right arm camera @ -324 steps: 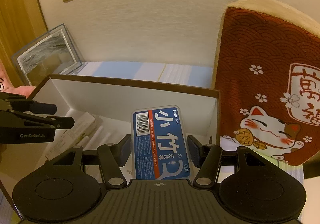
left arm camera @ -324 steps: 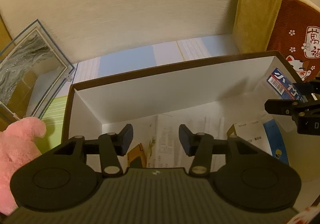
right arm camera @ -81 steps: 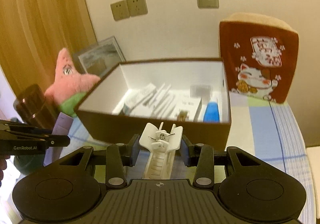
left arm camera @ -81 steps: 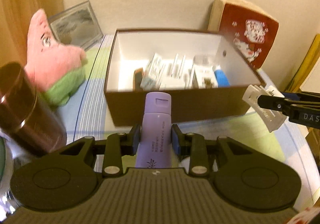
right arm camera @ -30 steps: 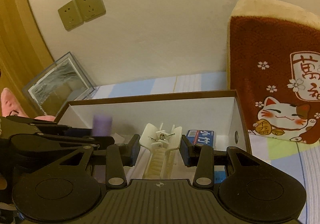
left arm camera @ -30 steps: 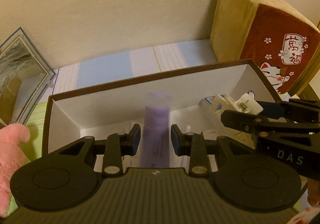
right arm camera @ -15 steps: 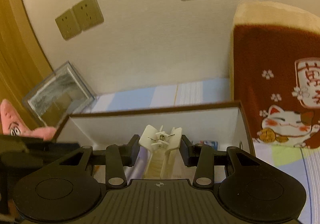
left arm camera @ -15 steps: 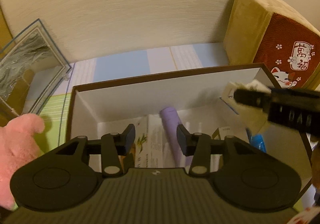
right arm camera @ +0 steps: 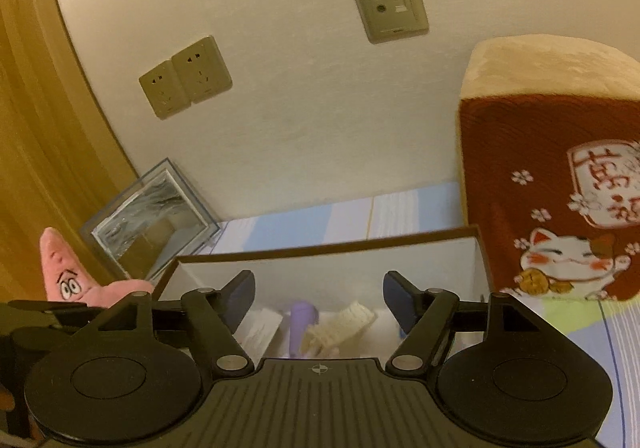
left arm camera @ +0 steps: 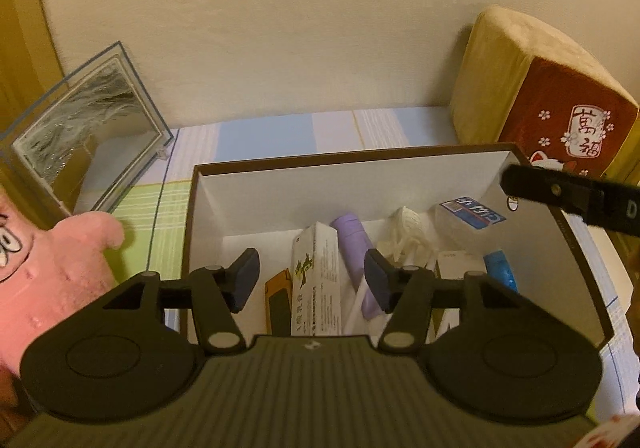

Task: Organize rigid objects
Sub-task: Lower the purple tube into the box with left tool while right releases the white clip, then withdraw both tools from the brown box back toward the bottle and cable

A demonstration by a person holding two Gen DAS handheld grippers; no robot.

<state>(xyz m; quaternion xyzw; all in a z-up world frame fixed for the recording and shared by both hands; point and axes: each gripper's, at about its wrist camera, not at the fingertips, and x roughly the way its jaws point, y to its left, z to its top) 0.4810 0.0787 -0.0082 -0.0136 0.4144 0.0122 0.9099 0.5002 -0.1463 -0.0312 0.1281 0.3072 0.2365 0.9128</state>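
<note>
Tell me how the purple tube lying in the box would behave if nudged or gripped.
The purple tube is round-bodied and lies on its side, so a sideways nudge would probably roll it, though the white carton beside it may stop that. Its surface looks smooth, so it could slip between gripper pads. It seems a small plastic tube, likely light and somewhat squeezable.

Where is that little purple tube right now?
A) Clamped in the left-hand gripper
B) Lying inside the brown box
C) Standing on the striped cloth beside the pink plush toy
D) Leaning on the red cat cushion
B: the purple tube lies on the floor of the brown box, between a white carton and a white clip, while the left gripper hangs above it with its jaws opening and nothing between them.
</note>
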